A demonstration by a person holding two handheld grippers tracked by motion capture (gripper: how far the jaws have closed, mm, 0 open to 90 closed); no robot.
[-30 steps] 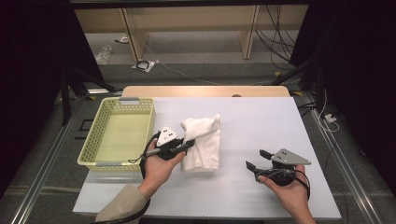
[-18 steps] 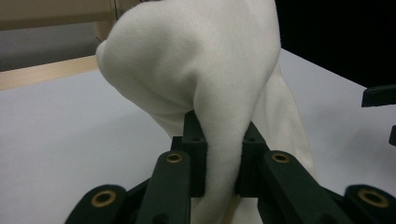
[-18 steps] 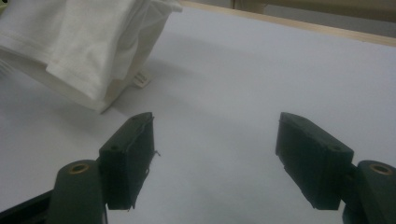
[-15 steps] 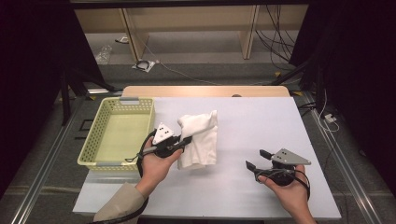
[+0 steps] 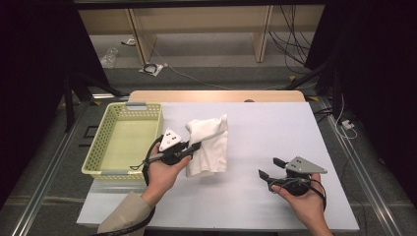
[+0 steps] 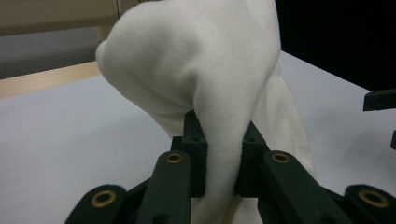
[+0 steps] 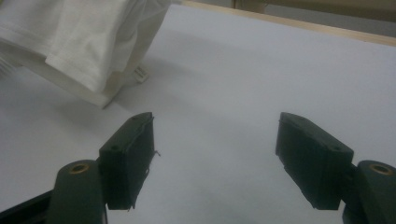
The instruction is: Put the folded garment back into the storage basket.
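Note:
A folded white cloth point(image 5: 209, 145) lies near the middle of the white table, its left edge lifted. My left gripper point(image 5: 193, 149) is shut on that edge; in the left gripper view a bunch of the cloth point(image 6: 224, 154) is pinched between the two black pads and bulges upward beyond them. My right gripper point(image 5: 269, 167) rests low over the table at the front right, held in a hand, its jaws wide apart with nothing between them. In the right gripper view the cloth point(image 7: 88, 42) lies at the upper left, well away from my right gripper point(image 7: 215, 158).
A pale yellow perforated basket point(image 5: 96, 160) stands at the table's left side, just left of my left hand, with nothing in it. The wooden table edge point(image 5: 216, 96) runs along the back. Shelving and cables lie on the floor beyond.
The left gripper has drawn the cloth's edge slightly up and toward the left; the cloth has bunched and shifted a little. The right gripper has kept still.

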